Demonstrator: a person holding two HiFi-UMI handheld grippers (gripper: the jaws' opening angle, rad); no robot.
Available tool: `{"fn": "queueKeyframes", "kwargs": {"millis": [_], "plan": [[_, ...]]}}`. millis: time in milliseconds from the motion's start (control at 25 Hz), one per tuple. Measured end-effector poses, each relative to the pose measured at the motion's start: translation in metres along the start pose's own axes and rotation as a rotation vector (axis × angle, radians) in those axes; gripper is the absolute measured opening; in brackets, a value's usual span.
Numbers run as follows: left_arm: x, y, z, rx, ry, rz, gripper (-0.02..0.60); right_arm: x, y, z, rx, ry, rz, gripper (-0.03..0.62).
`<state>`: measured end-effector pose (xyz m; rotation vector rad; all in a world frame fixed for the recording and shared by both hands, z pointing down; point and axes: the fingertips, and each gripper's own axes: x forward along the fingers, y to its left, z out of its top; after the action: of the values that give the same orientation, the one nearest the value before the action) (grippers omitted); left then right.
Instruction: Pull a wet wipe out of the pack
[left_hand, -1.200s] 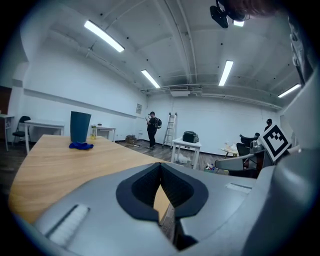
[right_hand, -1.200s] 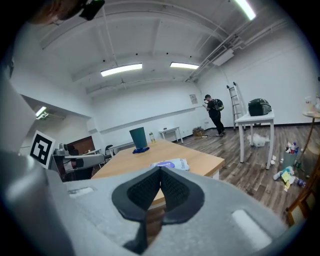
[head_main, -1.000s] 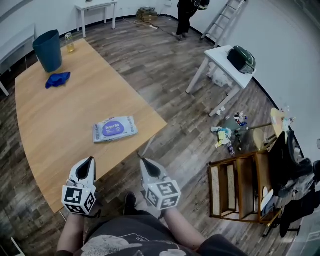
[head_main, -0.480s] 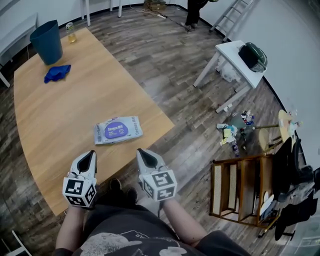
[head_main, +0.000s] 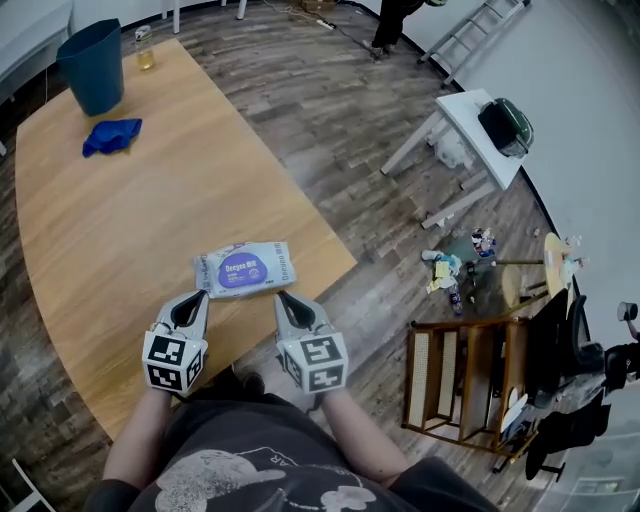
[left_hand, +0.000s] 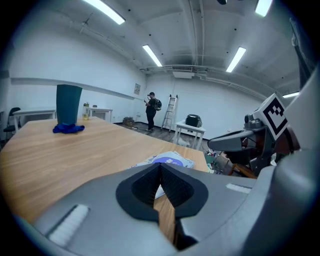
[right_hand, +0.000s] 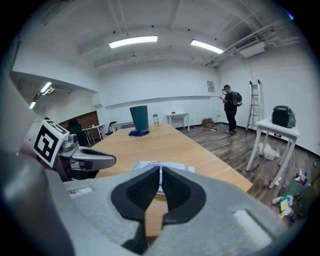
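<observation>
The wet wipe pack (head_main: 245, 269) lies flat near the front corner of the wooden table (head_main: 110, 230), white with a purple label; it also shows as the pack (left_hand: 170, 161) and the pack (right_hand: 161, 167) just beyond each gripper's jaws. My left gripper (head_main: 192, 303) hovers a little short of the pack's left end, jaws shut and empty. My right gripper (head_main: 289, 300) sits just short of the pack's right end, shut with nothing between the jaws. Each gripper shows in the other's view: right gripper (left_hand: 230, 143), left gripper (right_hand: 107, 160).
A blue bin (head_main: 92, 66), a blue cloth (head_main: 111, 135) and a small bottle (head_main: 146, 58) stand at the table's far end. A white side table (head_main: 478, 128) with a dark bag, a ladder, a standing person (head_main: 392, 25) and a wooden rack (head_main: 462, 385) lie to the right.
Both grippers moved forward and down towards the pack, from over the table's front edge to just short of it. The pack has not moved.
</observation>
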<state>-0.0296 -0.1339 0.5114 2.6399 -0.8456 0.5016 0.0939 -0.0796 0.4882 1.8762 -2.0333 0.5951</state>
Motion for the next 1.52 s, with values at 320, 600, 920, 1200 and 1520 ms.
{"fn": "queueKeyframes", "kwargs": {"millis": [320,600,920,1200,1520], "plan": [[0.033,0.001,-0.016,0.003,0.056,-0.067,0.018,0.025,-0.003,-0.008,-0.09,0.073,-0.006,0.017],[0.048,0.005,-0.031,0.001,0.129,-0.051,0.018,0.05,-0.006,-0.015,-0.217,0.16,0.12,0.129],[0.061,0.016,-0.043,-0.033,0.207,0.024,0.02,0.084,0.011,-0.029,-0.432,0.262,0.339,0.25],[0.067,0.017,-0.048,-0.014,0.281,0.057,0.019,0.099,0.022,-0.035,-0.532,0.305,0.479,0.286],[0.071,0.019,-0.055,-0.067,0.324,0.057,0.018,0.108,0.031,-0.047,-0.672,0.338,0.572,0.314]]}}
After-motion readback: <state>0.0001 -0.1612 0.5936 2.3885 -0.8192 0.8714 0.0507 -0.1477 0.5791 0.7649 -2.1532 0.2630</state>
